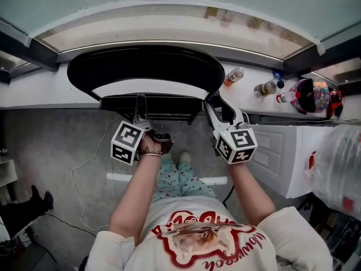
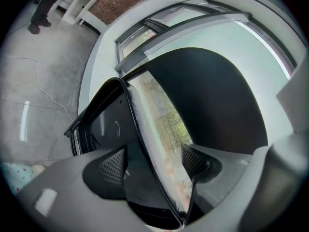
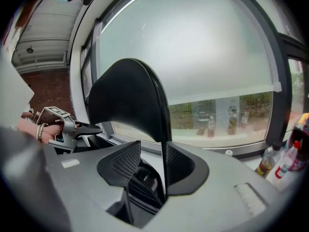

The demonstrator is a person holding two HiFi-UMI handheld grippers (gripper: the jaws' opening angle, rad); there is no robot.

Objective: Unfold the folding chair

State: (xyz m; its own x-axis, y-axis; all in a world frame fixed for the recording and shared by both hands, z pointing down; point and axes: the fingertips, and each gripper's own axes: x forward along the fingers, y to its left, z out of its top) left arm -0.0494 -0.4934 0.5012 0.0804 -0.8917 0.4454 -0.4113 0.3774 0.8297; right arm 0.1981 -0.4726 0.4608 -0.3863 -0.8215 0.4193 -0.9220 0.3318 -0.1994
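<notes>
Against the white window ledge (image 1: 51, 92) stands the black plastic folding chair (image 1: 145, 66). The left gripper (image 1: 139, 107) has its fingers spread astride the seat edge. The right gripper (image 1: 216, 105) has its fingers unclenched around the backrest rim.

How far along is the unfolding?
Done: both grippers are at the chair. In hand: the left gripper straddles its frame and the right gripper straddles the back's edge, both with jaws apart. Left: the seat looks folded up near the back, so the opening itself is not yet done.
</notes>
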